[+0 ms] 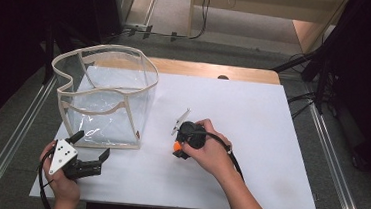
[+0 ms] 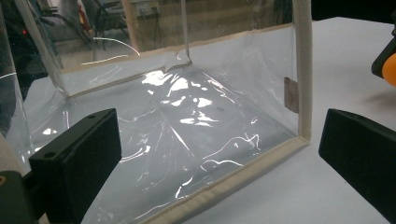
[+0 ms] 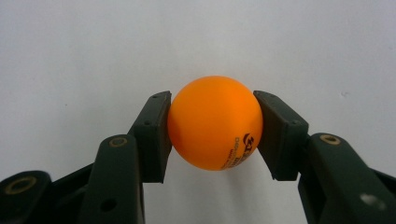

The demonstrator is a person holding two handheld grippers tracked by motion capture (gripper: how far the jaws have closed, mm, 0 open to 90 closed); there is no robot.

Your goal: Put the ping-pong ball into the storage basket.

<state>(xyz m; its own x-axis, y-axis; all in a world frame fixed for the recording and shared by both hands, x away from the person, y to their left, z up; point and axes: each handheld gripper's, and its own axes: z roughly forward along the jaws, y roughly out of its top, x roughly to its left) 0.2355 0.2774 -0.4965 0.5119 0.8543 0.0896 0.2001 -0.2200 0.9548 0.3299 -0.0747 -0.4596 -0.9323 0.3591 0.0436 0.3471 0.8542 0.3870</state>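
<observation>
Ball (image 1: 176, 145) right of bag (image 1: 105, 95)

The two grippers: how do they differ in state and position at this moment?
The right gripper is shut on an orange ball; the left gripper is open and holds nothing. The right gripper is near the middle of the white table; the left gripper is at the front left, beside the clear bag. Both have black jaws and are held by hand.

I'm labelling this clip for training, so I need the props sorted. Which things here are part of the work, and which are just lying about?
Part of the work:
- orange ball, clamped in the right gripper
- clear bag, standing open by the left gripper, whose jaws are apart

Just there:
- white sheet covering the table
- cables on the floor behind
</observation>
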